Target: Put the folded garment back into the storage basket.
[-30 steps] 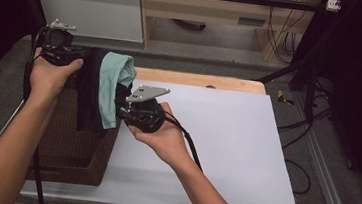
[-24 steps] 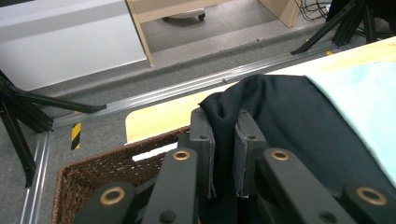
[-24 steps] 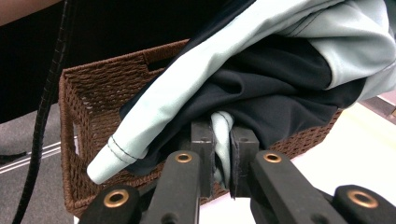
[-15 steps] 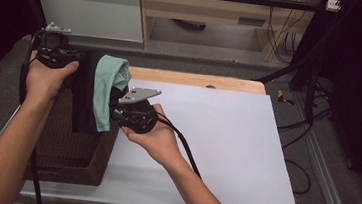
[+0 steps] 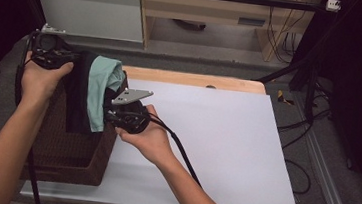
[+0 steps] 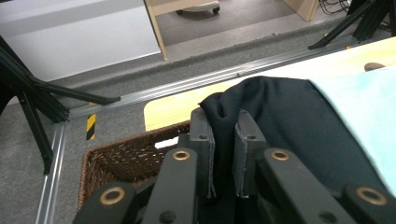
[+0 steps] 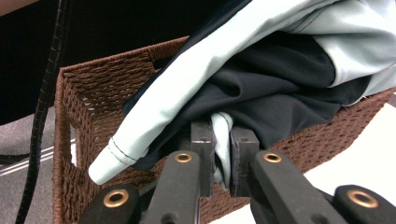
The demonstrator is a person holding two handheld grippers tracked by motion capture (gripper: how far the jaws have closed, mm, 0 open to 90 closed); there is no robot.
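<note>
Grey carpet floor [image 5: 184, 52], white cabinet panel [image 5: 90, 10], pale wooden shelf unit [image 5: 203, 11], black frame struts [image 6: 32, 102]

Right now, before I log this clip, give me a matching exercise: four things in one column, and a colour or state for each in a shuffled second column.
Things:
1. left tool
2. right tool
3. basket
4. table

States:
A. brown, woven
B. shut on the mint cloth
C. white top
D. shut on the black cloth

Pairs: 1-D, 2-B, 3-A, 4-C
</note>
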